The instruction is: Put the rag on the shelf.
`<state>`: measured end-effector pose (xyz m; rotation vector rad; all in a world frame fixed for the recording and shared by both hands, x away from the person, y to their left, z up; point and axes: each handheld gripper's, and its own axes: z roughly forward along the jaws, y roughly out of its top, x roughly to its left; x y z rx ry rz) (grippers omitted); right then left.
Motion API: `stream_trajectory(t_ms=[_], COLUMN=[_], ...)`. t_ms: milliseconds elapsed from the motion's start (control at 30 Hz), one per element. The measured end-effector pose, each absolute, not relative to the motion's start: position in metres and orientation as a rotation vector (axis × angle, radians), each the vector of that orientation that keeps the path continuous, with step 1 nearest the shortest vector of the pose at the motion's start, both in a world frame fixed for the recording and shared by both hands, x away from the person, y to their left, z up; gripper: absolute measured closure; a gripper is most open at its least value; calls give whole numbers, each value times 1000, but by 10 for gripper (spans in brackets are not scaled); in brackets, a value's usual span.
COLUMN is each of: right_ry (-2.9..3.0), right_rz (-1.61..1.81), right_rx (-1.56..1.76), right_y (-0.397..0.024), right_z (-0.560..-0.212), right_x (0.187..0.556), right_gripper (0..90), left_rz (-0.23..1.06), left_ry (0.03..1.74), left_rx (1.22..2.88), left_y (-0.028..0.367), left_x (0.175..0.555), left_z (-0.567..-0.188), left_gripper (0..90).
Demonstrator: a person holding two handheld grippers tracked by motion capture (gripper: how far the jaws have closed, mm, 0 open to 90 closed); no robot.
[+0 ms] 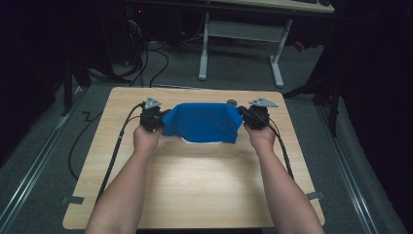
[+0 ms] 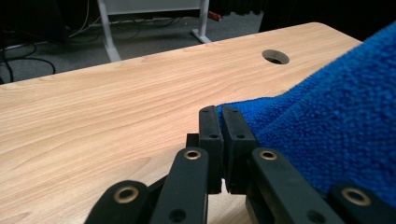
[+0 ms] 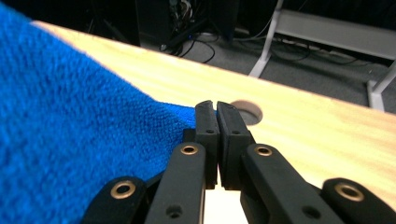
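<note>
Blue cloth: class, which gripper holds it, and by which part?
Both. The left gripper pinches the blue cloth at its left corner, the right gripper at its right corner; it hangs between them above the table.

Black claws [image 1: 165, 120], brass-looking rivets, bare forearms

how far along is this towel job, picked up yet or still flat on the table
Done: both grips look made. The left gripper is shut on one corner of the blue towel and the right gripper on the other, jaws pinched together in both gripper views. In hand: the towel hangs stretched between them over the table, with something white at its lower edge. Left: laying or folding it, which hasn't started.
</note>
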<state>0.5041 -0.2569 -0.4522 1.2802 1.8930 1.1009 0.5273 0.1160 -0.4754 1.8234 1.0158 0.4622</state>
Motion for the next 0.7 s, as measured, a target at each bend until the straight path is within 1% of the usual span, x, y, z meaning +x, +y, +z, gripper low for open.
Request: stream_trajectory(t_ms=[433, 700], right_ry=[1950, 1957], right_rz=[1086, 1085], right_rx=[1273, 1316], right_y=[-244, -247], right_z=[-468, -480], right_x=[502, 501], right_gripper=[888, 888], left_rz=[430, 404], left_ry=[1032, 1051], left_rx=[1840, 1862], left_y=[116, 115], left_x=[520, 519], left_z=[-487, -498], left_gripper=[880, 880])
